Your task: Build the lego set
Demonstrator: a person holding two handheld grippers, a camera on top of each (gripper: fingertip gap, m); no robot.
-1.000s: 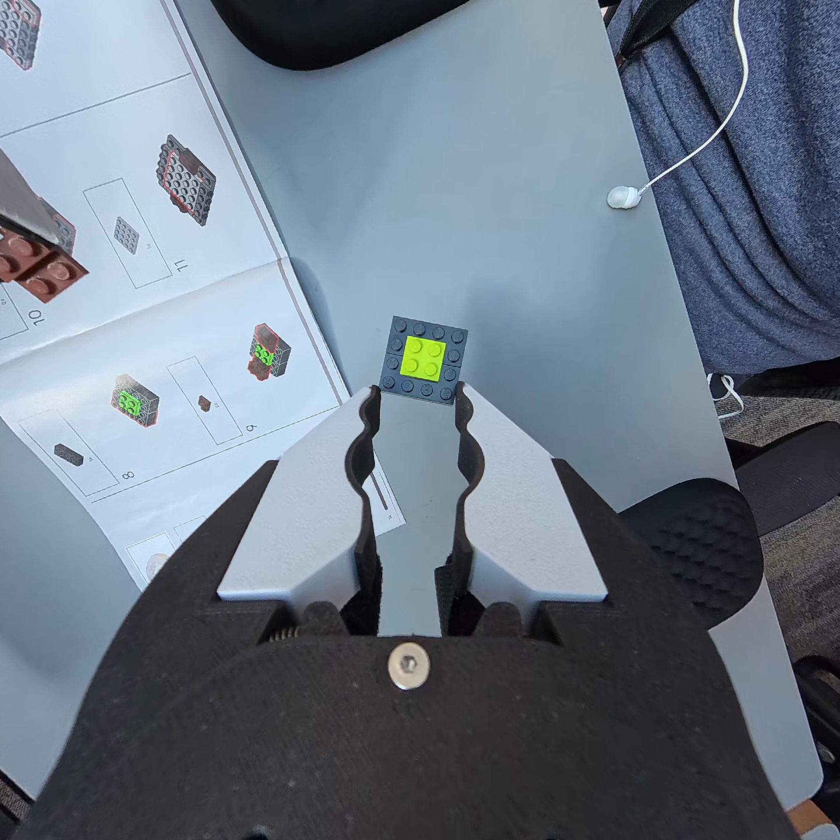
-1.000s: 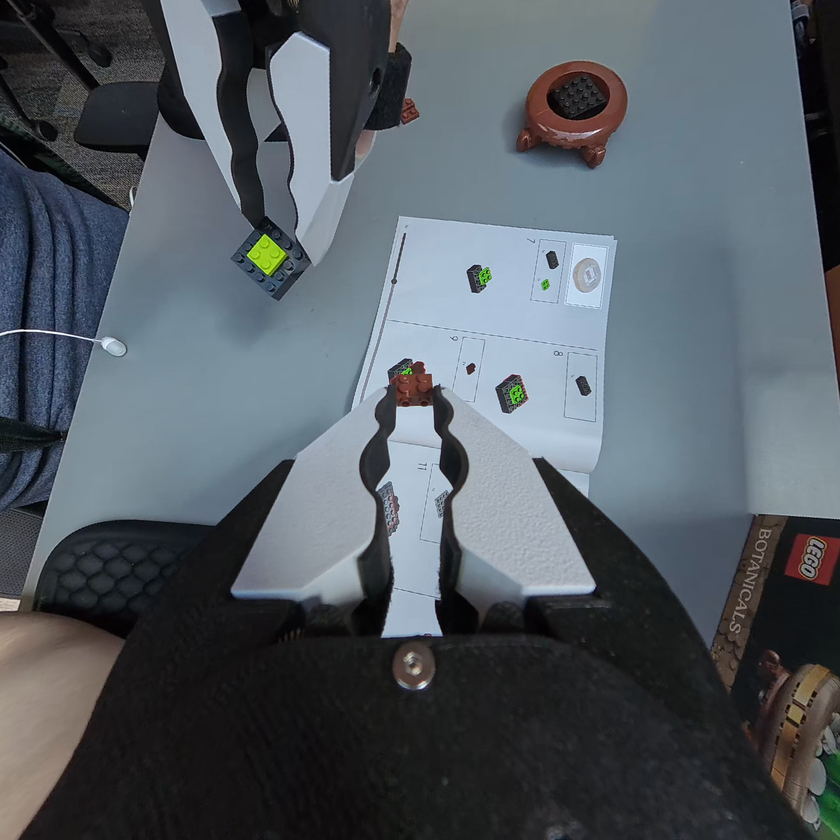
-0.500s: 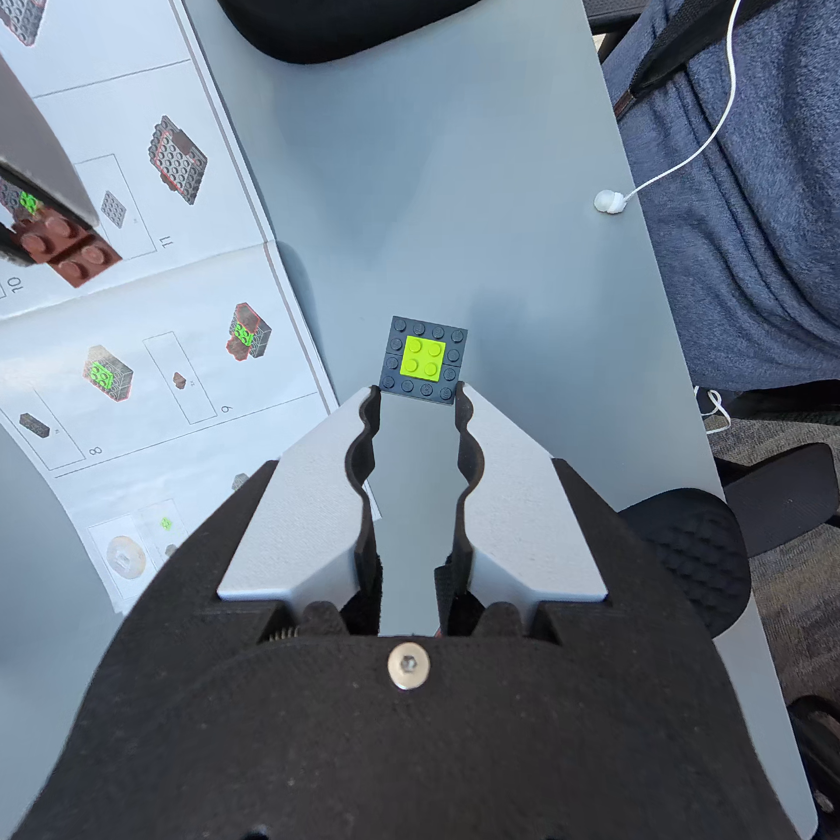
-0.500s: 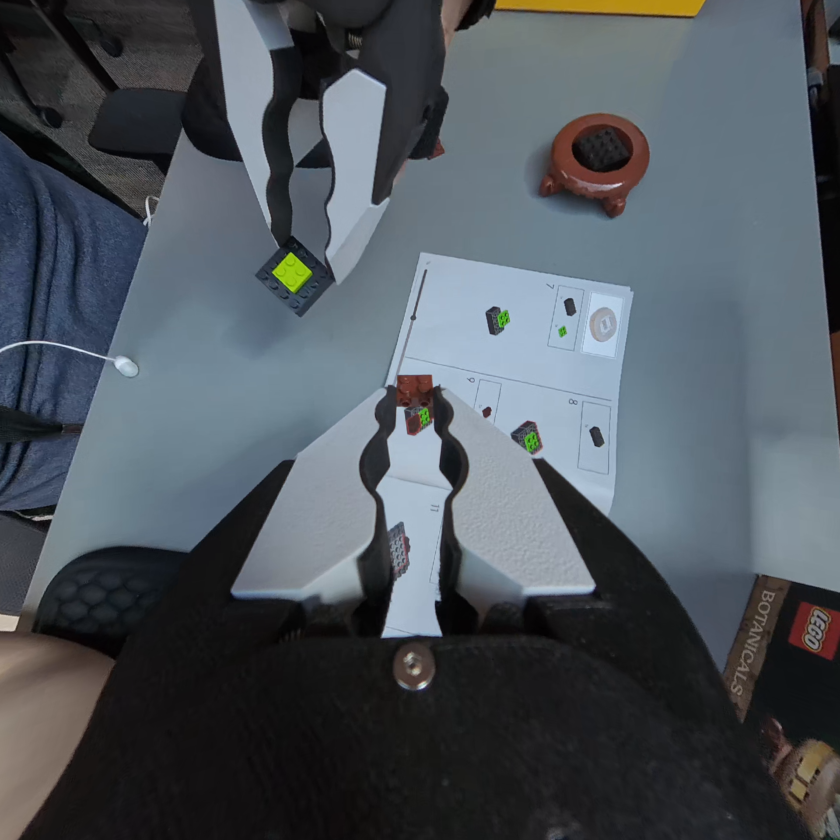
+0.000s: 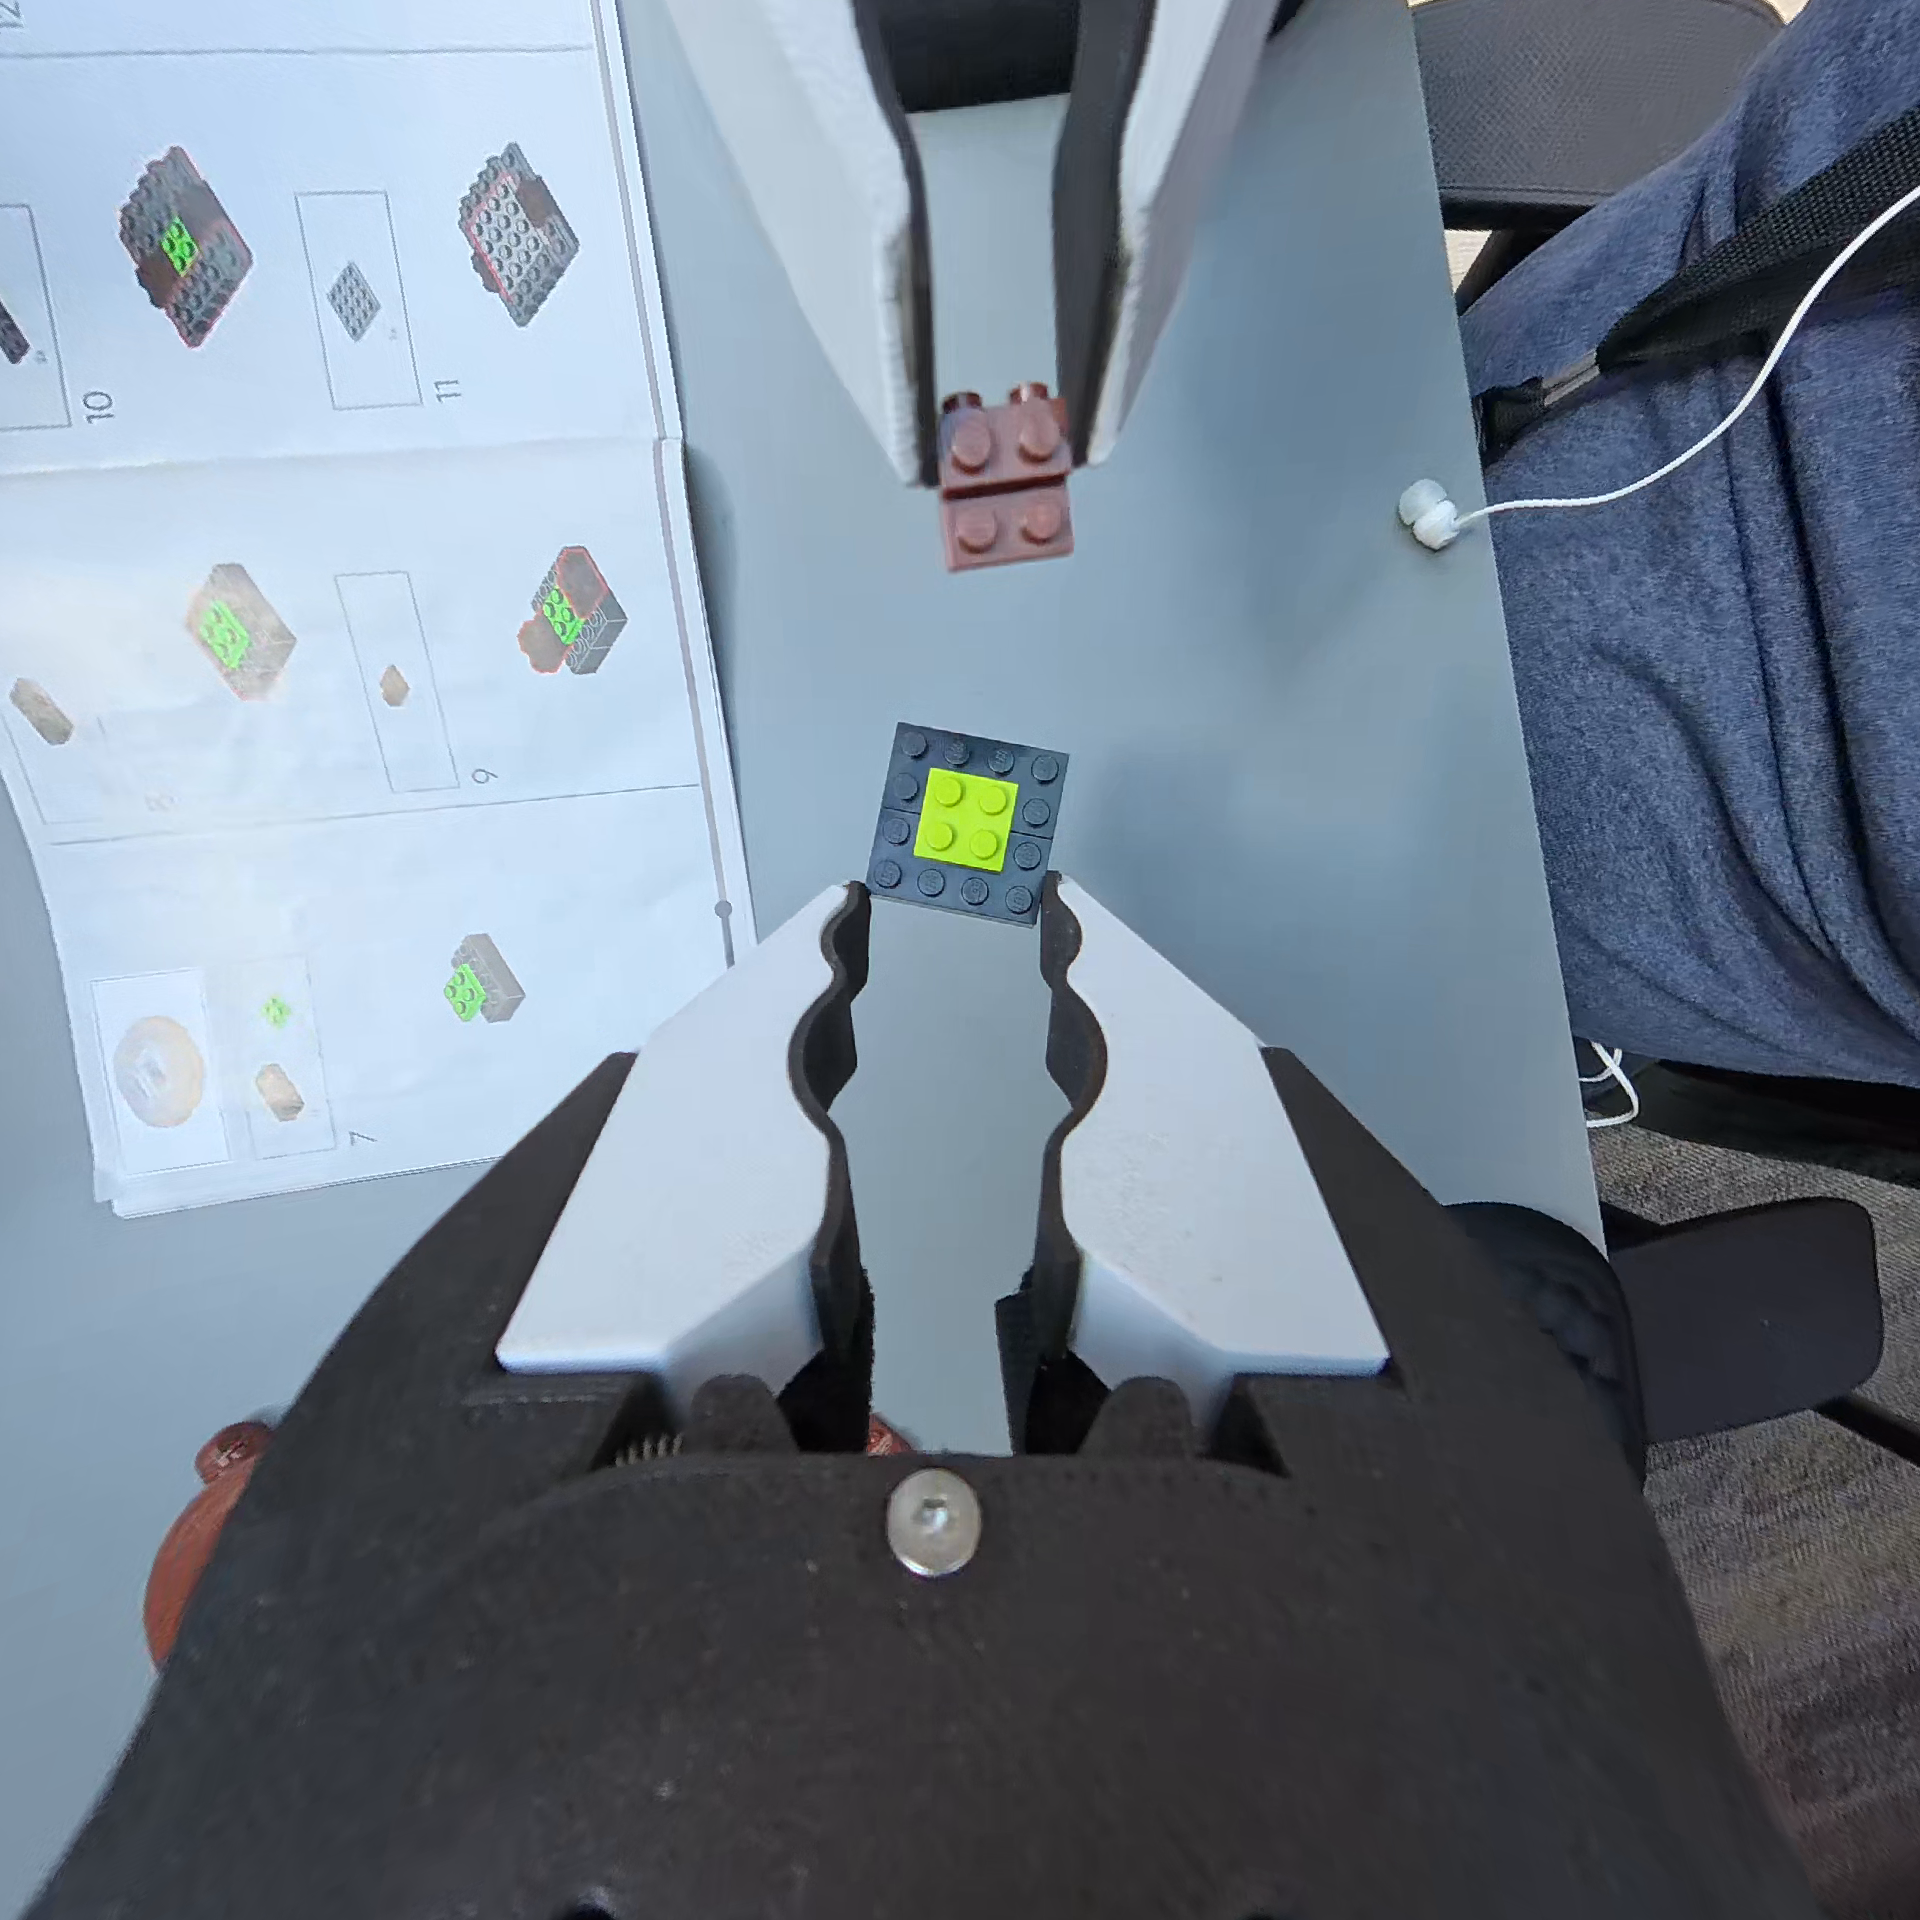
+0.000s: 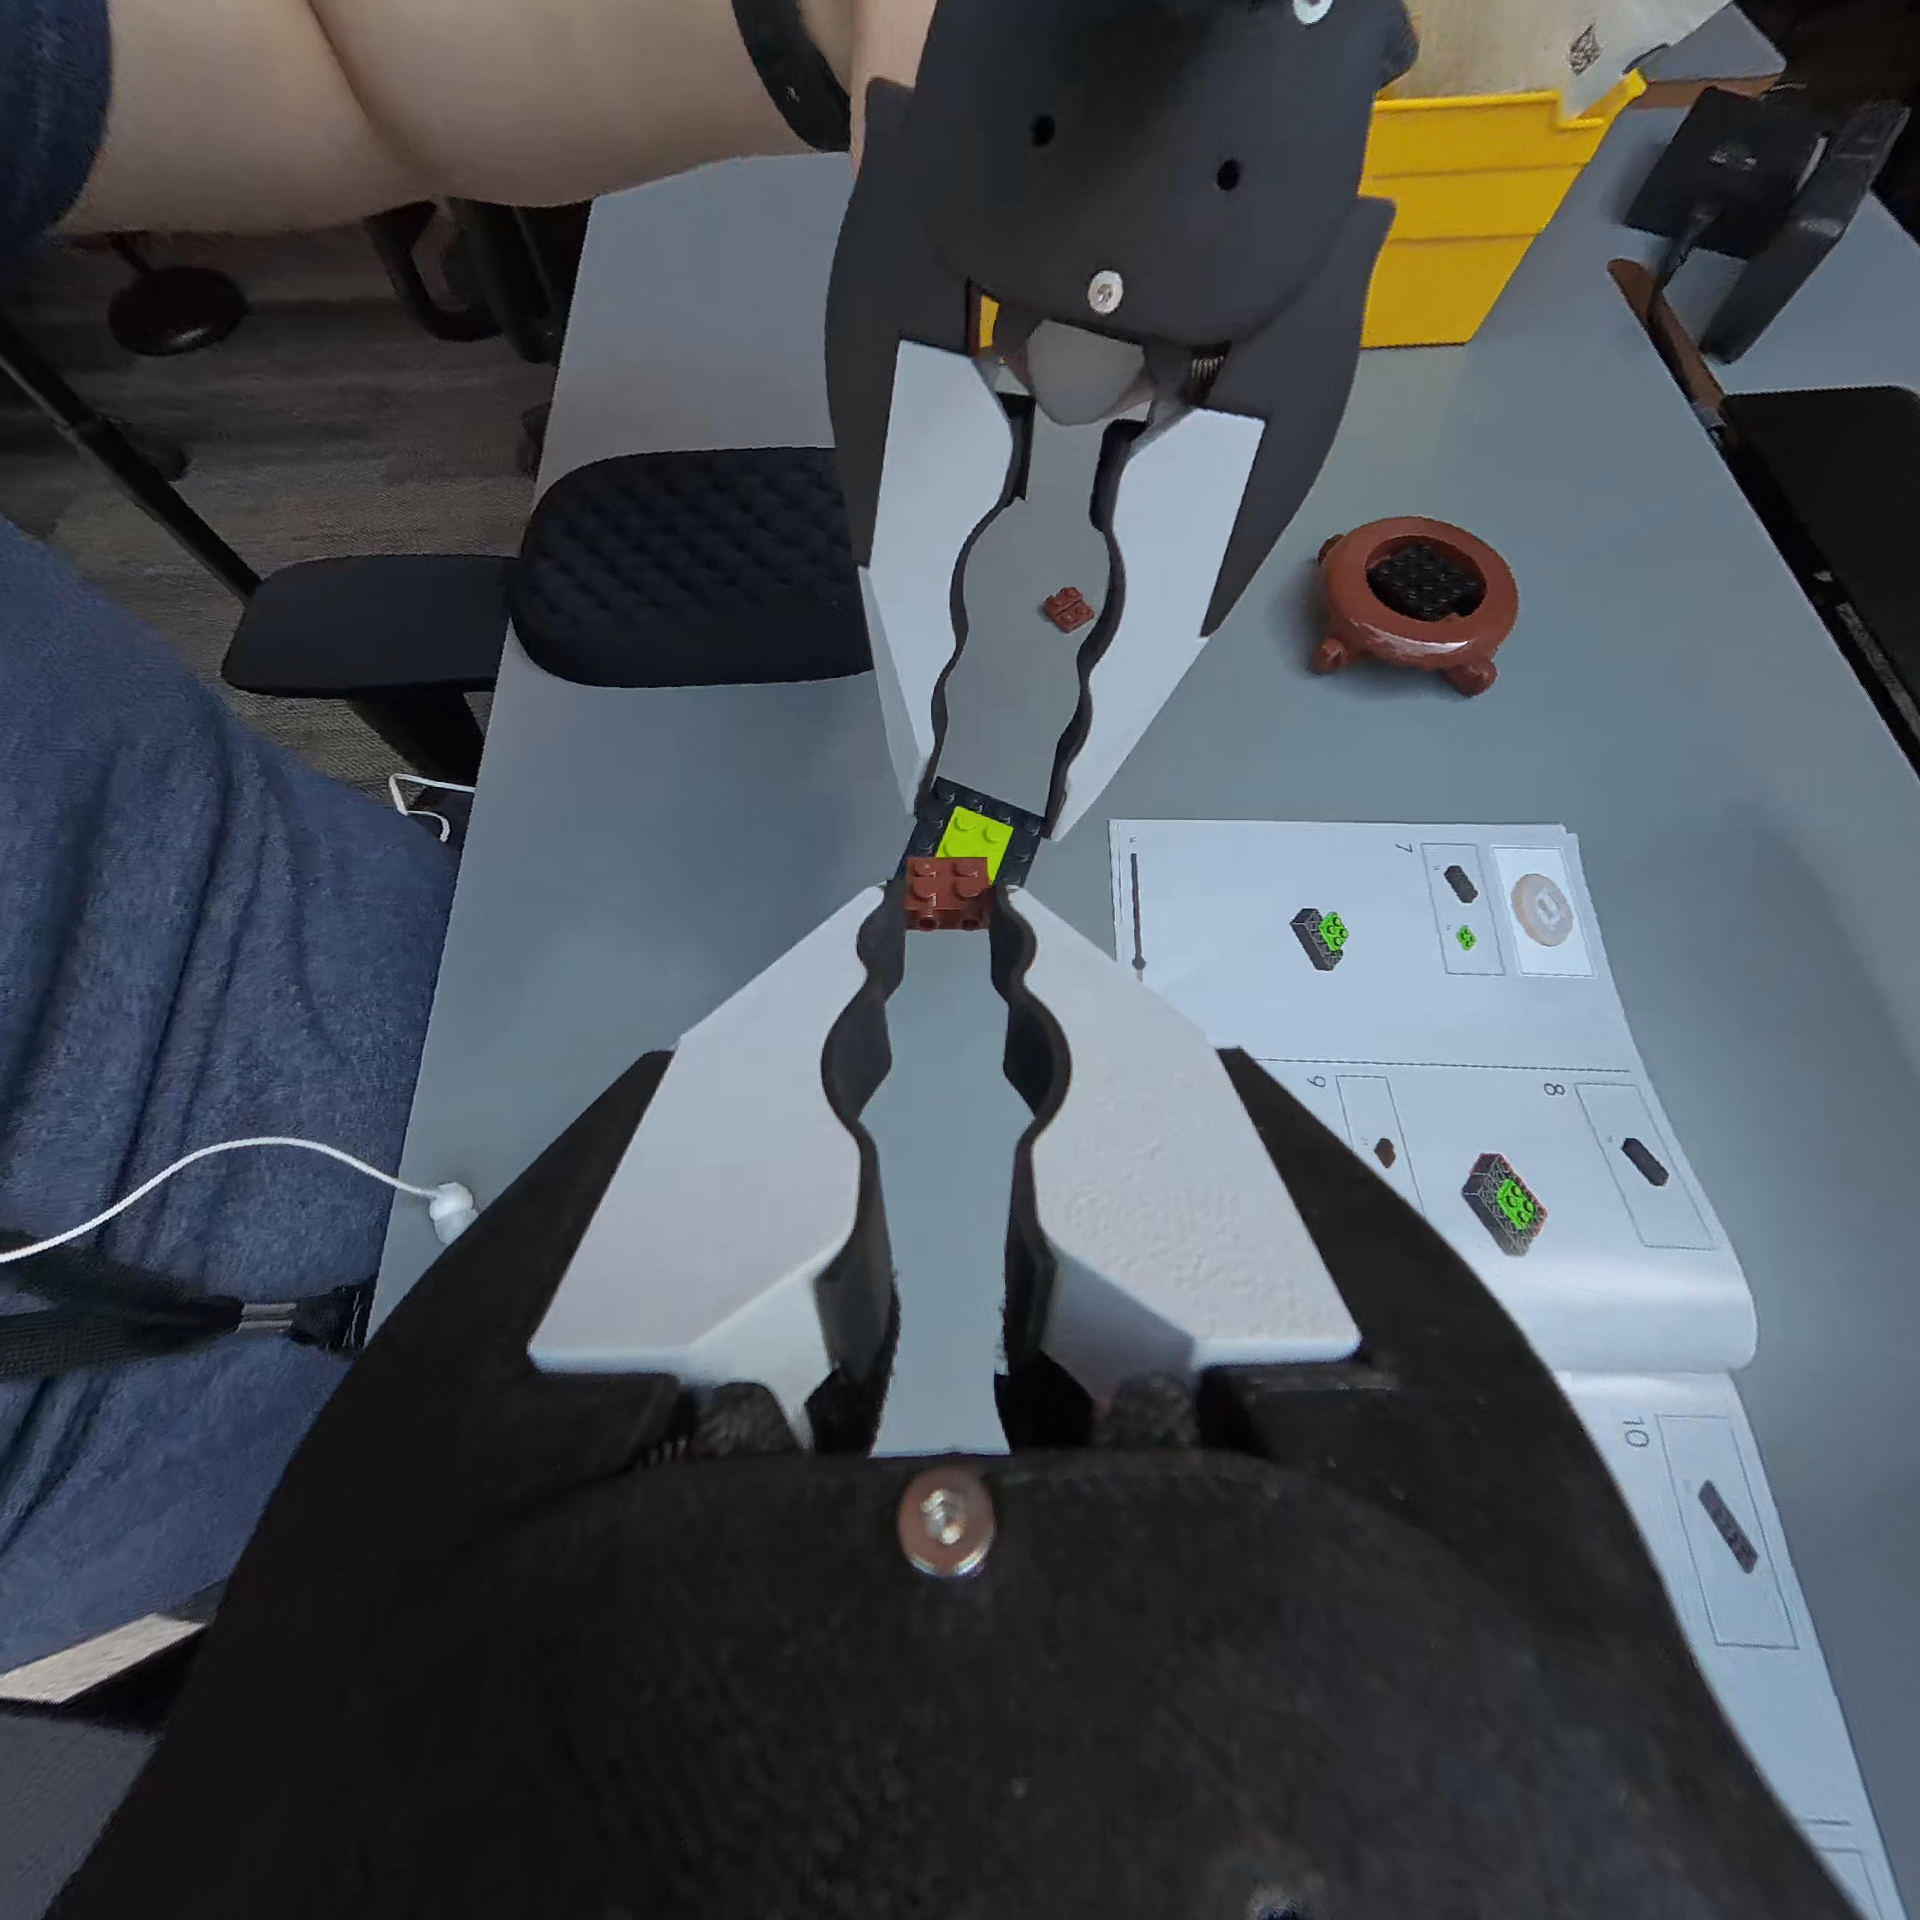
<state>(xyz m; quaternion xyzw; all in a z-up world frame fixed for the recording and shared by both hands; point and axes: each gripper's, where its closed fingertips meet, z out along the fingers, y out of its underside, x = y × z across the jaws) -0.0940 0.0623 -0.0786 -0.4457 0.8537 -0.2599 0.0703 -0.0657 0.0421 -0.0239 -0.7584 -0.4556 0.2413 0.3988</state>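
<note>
My left gripper [image 5: 954,902] is shut on a dark grey square plate [image 5: 902,831] with a lime 2x2 plate [image 5: 966,819] on its middle, held above the table. My right gripper [image 6: 943,906] is shut on a brown stepped brick [image 6: 945,894]. The two grippers face each other tip to tip. In the right wrist view the brown brick overlaps the near edge of the dark plate [image 6: 1029,847]. In the left wrist view the right gripper [image 5: 1000,457] and its brown brick [image 5: 1006,488] hang a little beyond the plate, with a gap between them.
The open instruction booklet [image 6: 1351,997] lies on the grey table [image 6: 665,883]. A brown round pot base [image 6: 1413,603] and a small loose brown piece [image 6: 1070,608] sit farther off. A yellow bin [image 6: 1455,208] stands at the back. A white earbud [image 5: 1429,514] lies at the table edge. The white earbud [image 5: 1429,514] is about equally far from each gripper, around 20 centimetres.
The right gripper has swung off the booklet with the brown brick and now faces the left gripper's plate closely. The left gripper still holds the plate.
</note>
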